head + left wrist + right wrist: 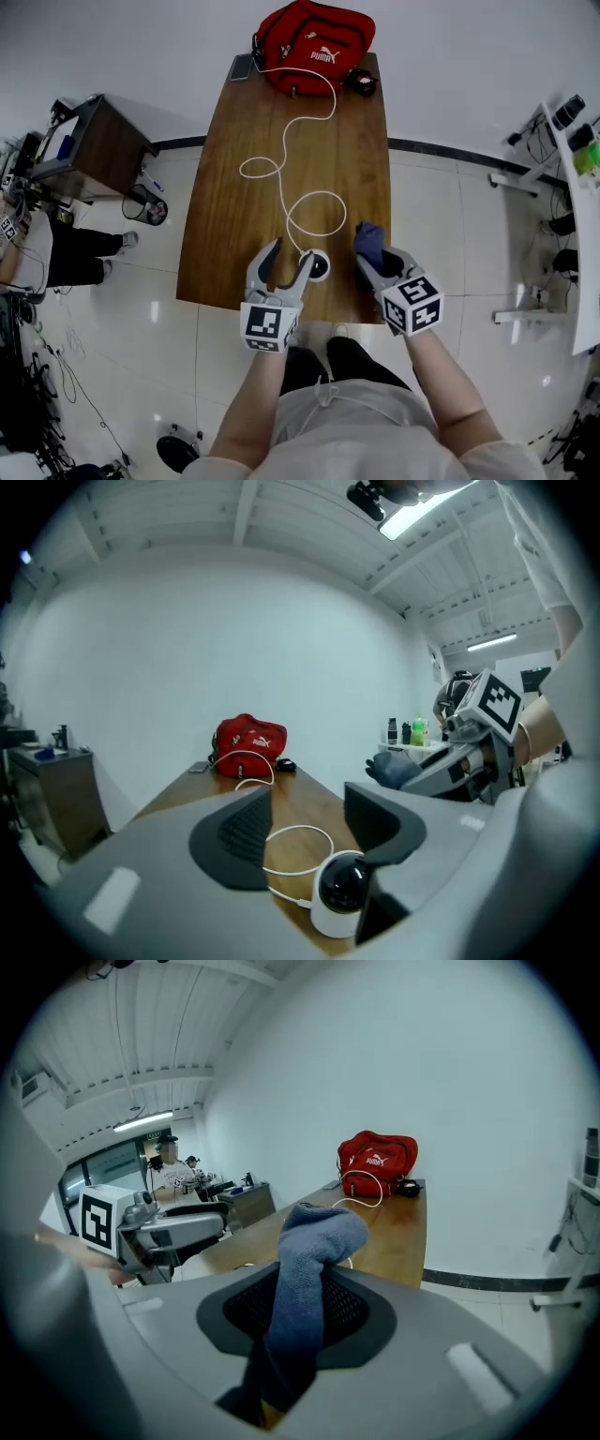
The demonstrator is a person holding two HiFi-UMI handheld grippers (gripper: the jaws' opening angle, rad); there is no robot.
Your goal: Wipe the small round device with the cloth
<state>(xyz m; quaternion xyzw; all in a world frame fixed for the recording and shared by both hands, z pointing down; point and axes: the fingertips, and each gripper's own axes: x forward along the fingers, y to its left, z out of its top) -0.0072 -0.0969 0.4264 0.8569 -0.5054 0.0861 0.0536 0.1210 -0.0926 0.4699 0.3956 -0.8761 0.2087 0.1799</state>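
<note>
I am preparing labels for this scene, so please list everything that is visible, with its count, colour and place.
table: one, brown wood, middle of the floor
bag: one, red, far end of the table
phone: one, dark, left of the bag
black object: one, right of the bag, too small to identify
cable: one, white, runs from the bag to the device
small round device: one, white with a black front, near edge of the table
cloth: one, blue, in the right gripper
cabinet: one, dark, left of the table
person: one, seated at far left
left gripper: jaws apart, nothing gripped
right gripper: shut on the cloth
</note>
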